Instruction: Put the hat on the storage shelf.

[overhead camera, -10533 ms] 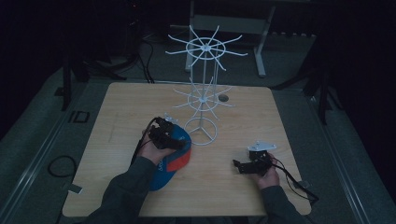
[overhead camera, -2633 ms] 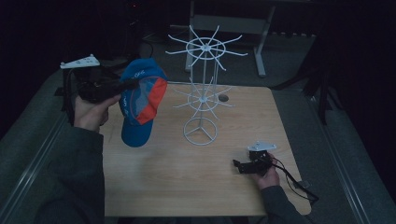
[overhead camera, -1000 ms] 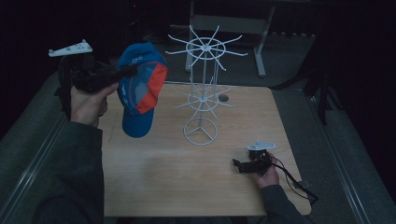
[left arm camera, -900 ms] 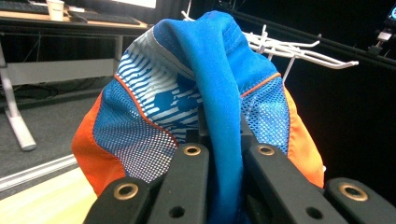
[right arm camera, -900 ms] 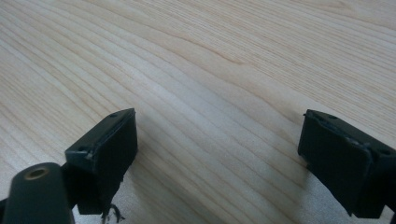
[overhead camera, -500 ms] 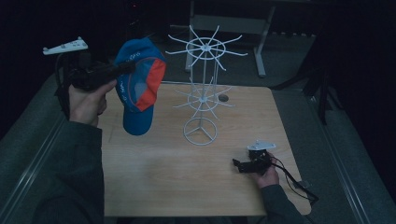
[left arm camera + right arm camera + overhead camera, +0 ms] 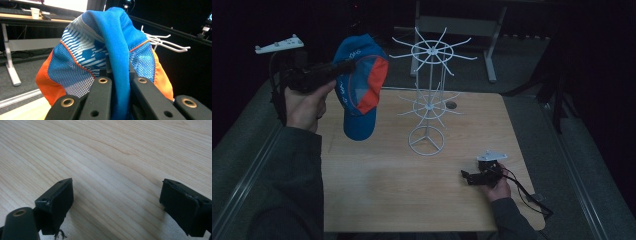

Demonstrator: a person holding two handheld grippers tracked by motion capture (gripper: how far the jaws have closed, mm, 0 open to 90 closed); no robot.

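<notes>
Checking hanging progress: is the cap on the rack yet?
Not yet. The cap hangs in the air, pinched by the left hand-held gripper, beside the wire rack.

Black tools [image 7: 116,202] — brass-ringed screws

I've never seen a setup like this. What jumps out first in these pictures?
A blue and orange cap hangs in the air at the left, pinched by the left hand-held gripper. Beside it, mid-table, stands a white wire rack with spokes fanning out at two levels. At the near right, the right hand-held gripper rests open on the wooden table.
</notes>
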